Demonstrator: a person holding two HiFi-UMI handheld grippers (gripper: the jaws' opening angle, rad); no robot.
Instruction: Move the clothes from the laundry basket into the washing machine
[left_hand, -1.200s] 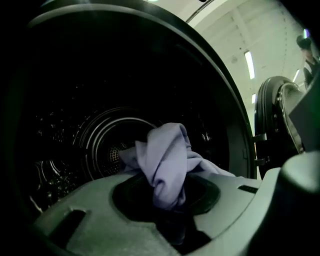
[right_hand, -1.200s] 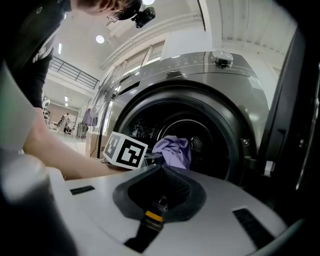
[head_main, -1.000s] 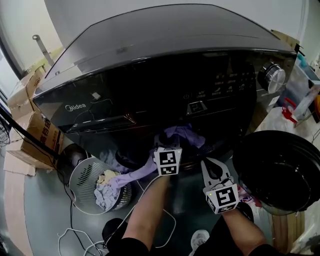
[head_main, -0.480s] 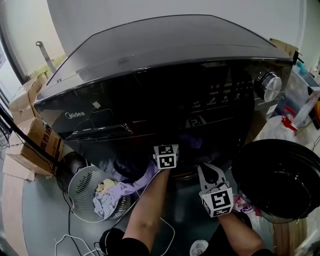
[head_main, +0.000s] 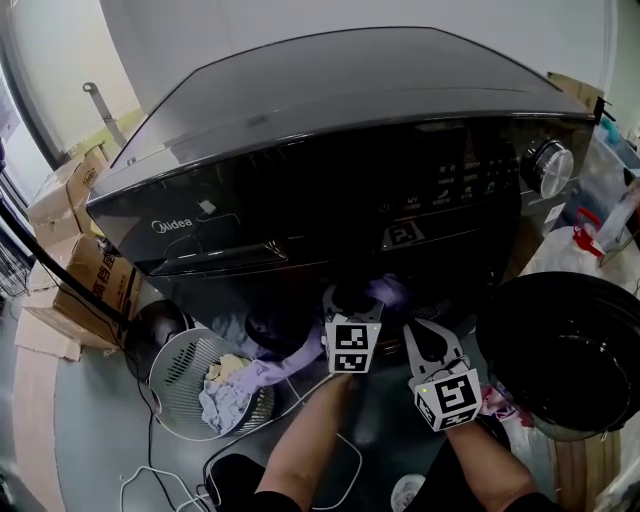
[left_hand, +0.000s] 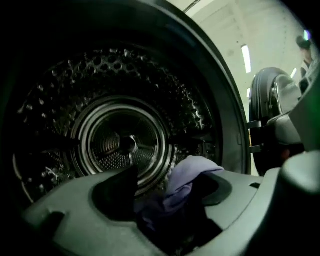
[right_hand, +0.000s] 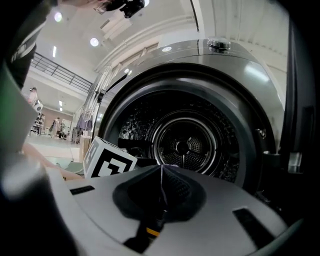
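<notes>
Lilac cloth (left_hand: 192, 172) has slumped from an upright bunch to a soft fold low at the mouth of the perforated steel drum (left_hand: 125, 145); left gripper (left_hand: 165, 200) jaws have just been opening, now wide apart, cloth loose between them. Right gripper (right_hand: 161, 172) pinched together, empty. Round slotted white laundry basket (head_main: 170, 355) on floor holds crumpled pale clothes (head_main: 225, 400).

left, on floor (head_main: 90, 430) before washing machine (head_main: 330, 120): laundry basket (head_main: 172, 352) holding clothes (head_main: 225, 402) | right: open door (head_main: 560, 350) | at drum mouth (left_hand: 225, 115): garment (left_hand: 192, 172)
</notes>
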